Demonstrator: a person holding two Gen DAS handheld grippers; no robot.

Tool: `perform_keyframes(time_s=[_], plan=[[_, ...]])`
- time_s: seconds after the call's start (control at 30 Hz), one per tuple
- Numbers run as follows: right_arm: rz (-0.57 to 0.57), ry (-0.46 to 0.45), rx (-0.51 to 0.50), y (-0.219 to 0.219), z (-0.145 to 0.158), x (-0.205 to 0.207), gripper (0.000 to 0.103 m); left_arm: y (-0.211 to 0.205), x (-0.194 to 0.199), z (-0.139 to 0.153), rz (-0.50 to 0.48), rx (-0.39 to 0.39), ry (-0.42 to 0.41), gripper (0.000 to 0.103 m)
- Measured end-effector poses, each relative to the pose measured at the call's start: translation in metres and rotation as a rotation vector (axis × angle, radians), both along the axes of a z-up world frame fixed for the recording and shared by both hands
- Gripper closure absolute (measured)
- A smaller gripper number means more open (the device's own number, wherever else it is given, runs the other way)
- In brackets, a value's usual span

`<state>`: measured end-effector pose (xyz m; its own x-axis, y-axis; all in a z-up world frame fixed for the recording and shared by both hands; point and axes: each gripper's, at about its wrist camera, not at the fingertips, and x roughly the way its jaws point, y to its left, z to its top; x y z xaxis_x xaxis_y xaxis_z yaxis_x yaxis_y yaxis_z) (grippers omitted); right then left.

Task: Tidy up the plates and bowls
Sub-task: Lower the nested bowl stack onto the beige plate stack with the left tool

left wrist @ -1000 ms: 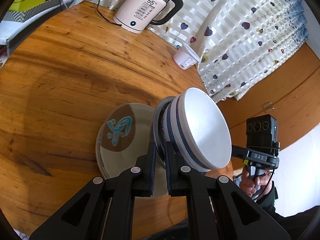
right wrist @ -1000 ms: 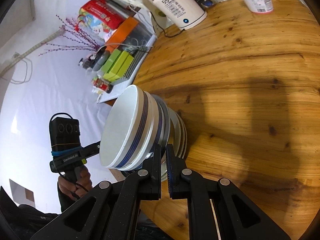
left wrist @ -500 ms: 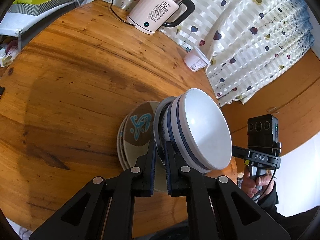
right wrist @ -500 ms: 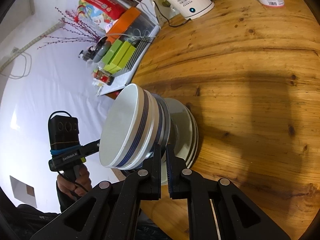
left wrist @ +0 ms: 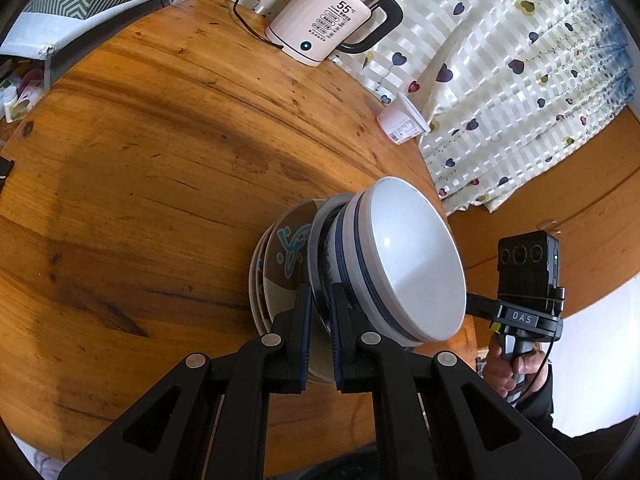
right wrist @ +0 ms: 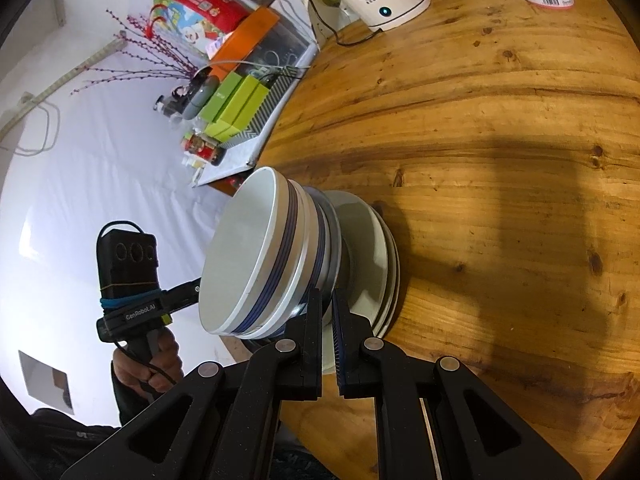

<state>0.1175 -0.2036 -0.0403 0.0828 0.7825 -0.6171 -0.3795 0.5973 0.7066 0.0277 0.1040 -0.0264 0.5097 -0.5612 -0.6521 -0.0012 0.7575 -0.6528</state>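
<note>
Over the near edge of the wooden table (left wrist: 160, 160), just at the stack of plates (left wrist: 280, 248): holding a stack of bowls (left wrist: 400, 264) from two sides. Clamped by the left gripper (left wrist: 320, 292) on the grey rim of the lowest bowl, jaws nearly together with only that thin rim pinched between the pads. Same on the opposite side with the right gripper (right wrist: 327, 296): pressed onto the rim, nothing else in the jaws. Gripped at the handles by the right hand (left wrist: 508, 364) and the left hand (right wrist: 152, 364).

Just changed: brought across onto the plates. A second ago, well to the right of the top plate in the left wrist view, with its whole brown face and blue motif on show; half a second ago, overlapping it; now covering all but a crescent of that face. In the right wrist view likewise, from only an edge of white plate peeping out past the bowls to the full pile lined up directly behind them. No change in either grip throughout.

Judged for the task: bowls about centred over the plates, so close to being set down as one pile. Cannot tell whether the lowest bowl already touches the top plate or hangs just above it. Likely left to do: lower level, then let go on both sides.

Unmoved at the far side: the kettle (left wrist: 320, 28) and the small white cup (left wrist: 402, 124), well apart from the pile.
</note>
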Motion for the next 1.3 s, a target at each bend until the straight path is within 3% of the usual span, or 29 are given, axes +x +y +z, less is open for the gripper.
perform_keyframes(time_s=[1.17,1.3], plan=[[-0.029,-0.025,-0.065,-0.010,0.004,-0.007,0.094,0.003,-0.005,0.000,0.049,0.024,-0.018,0.094],[-0.042,-0.041,-0.068,-0.011,0.007,-0.010,0.088,0.002,-0.008,0.003,0.059,0.042,-0.025,0.094]])
